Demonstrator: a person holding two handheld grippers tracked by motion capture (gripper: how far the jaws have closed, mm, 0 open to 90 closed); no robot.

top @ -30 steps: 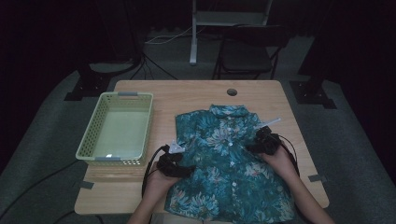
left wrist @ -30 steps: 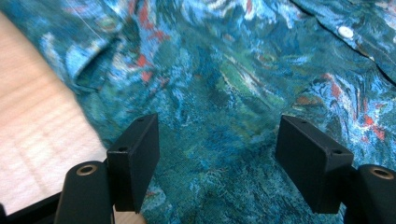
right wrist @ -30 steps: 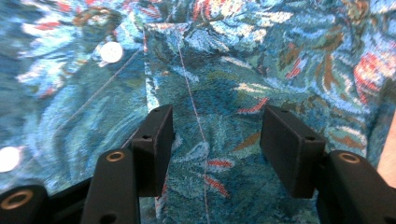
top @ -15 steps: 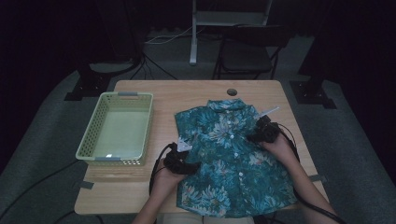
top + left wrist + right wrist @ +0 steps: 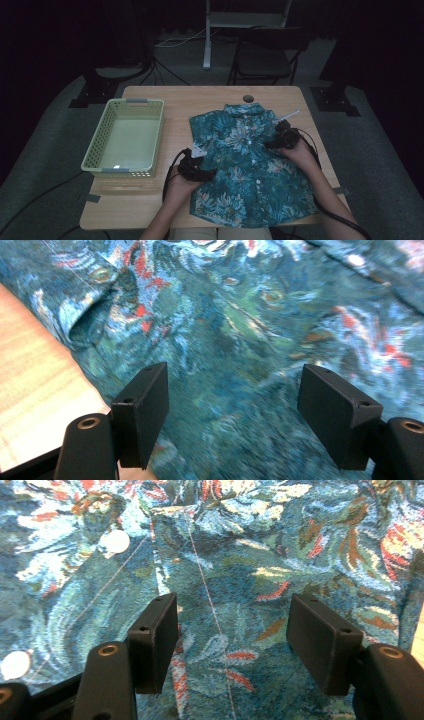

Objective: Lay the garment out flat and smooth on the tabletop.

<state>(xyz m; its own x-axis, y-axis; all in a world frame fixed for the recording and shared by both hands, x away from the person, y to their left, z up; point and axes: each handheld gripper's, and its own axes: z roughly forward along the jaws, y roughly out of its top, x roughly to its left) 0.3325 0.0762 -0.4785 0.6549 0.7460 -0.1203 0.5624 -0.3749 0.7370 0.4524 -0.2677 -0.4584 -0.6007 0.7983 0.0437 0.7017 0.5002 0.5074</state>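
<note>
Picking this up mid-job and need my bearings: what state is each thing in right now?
Shirt: flat on the table, buttoned, sleeves folded in.
Basket: upright, empty, left of the shirt.
Left gripper: open, jaws just widened, over fabric.
Right gripper: open, jaws just widened, over fabric.

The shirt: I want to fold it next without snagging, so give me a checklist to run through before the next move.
1. Shirt lies spread on the table: ok.
2. Left gripper open over the fabric, jaws just opened further: ok.
3. Right gripper open over the fabric, jaws just opened further: ok.
4. Basket apart from the shirt: ok.
5. Hem fully on the table: cannot tell.
</note>
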